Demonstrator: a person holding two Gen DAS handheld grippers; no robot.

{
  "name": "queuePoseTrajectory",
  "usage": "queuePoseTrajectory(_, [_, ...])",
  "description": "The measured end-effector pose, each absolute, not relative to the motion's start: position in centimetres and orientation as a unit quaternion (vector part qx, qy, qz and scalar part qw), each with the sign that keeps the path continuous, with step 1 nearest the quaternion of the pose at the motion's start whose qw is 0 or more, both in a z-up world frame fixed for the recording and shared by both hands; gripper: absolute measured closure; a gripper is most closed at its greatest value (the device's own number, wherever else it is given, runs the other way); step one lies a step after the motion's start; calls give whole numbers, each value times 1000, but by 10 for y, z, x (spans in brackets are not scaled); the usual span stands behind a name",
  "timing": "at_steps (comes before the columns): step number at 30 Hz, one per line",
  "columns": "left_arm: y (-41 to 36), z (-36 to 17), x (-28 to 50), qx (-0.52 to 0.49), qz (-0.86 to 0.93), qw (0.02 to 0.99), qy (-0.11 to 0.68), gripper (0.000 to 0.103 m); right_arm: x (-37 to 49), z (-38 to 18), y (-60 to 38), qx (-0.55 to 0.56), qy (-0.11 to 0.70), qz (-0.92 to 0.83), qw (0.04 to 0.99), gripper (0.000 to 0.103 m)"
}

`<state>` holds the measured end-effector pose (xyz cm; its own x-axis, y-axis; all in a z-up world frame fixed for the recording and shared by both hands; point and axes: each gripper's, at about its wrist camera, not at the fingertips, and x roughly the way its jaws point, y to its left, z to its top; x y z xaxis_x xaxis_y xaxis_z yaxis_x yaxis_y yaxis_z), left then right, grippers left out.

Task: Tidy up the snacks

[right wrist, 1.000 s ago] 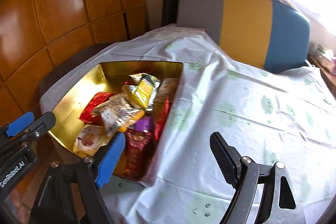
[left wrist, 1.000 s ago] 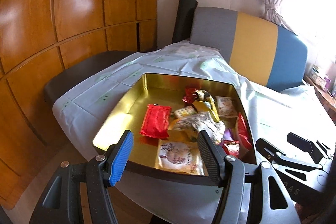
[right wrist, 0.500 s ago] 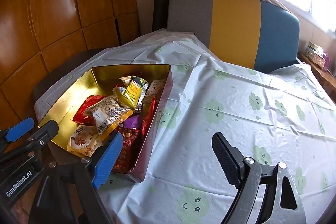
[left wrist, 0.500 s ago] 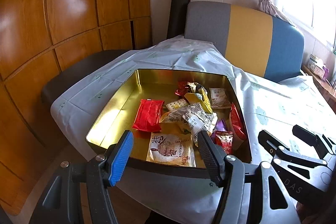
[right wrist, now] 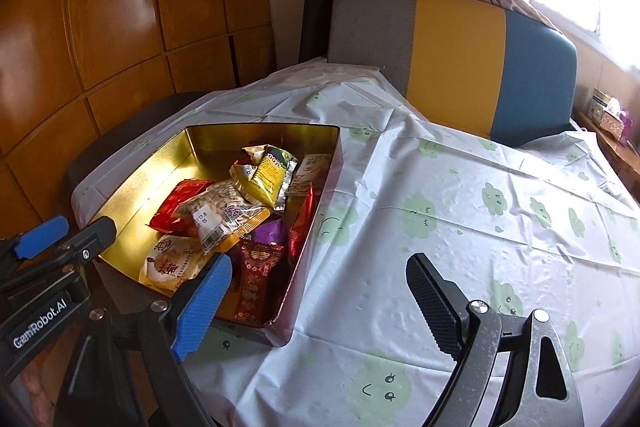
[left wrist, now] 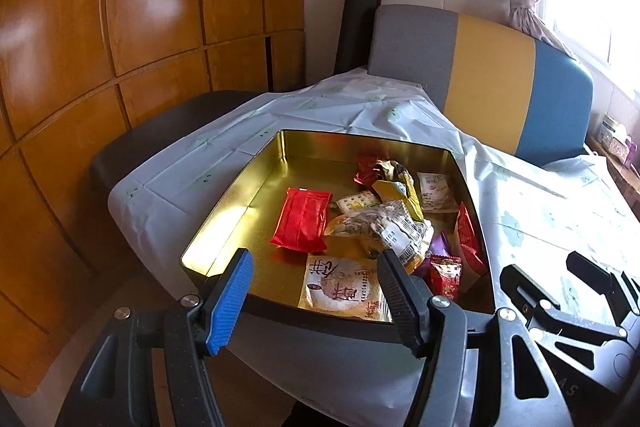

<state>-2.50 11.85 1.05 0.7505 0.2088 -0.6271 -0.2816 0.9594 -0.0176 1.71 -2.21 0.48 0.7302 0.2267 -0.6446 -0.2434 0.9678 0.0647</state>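
A gold tin box (left wrist: 256,183) sits at the table's left corner and also shows in the right wrist view (right wrist: 320,211). It holds several snack packets: a red packet (left wrist: 302,219), a white round-cake packet (left wrist: 340,287), a clear nut bag (right wrist: 220,215), a yellow-green bag (right wrist: 268,173). My left gripper (left wrist: 316,301) is open and empty, just in front of the box's near wall. My right gripper (right wrist: 320,301) is open and empty, above the tablecloth at the box's near right corner.
A white tablecloth (right wrist: 460,227) with green cloud faces covers the table. A grey, yellow and blue bench back (right wrist: 452,55) stands behind it. Wooden wall panels (left wrist: 120,47) are at left. A dark seat (left wrist: 160,143) lies beside the table.
Both grippers have pulled back and risen a little, so the box sits lower and farther in both views. Both stay open and empty. The snacks have not moved.
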Motion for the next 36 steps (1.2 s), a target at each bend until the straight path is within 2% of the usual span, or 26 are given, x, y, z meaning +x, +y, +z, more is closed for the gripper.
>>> queuePoseTrajectory(36, [126, 17, -35, -46, 152, 940, 303, 38, 11, 0, -11, -22, 346, 137, 928, 12])
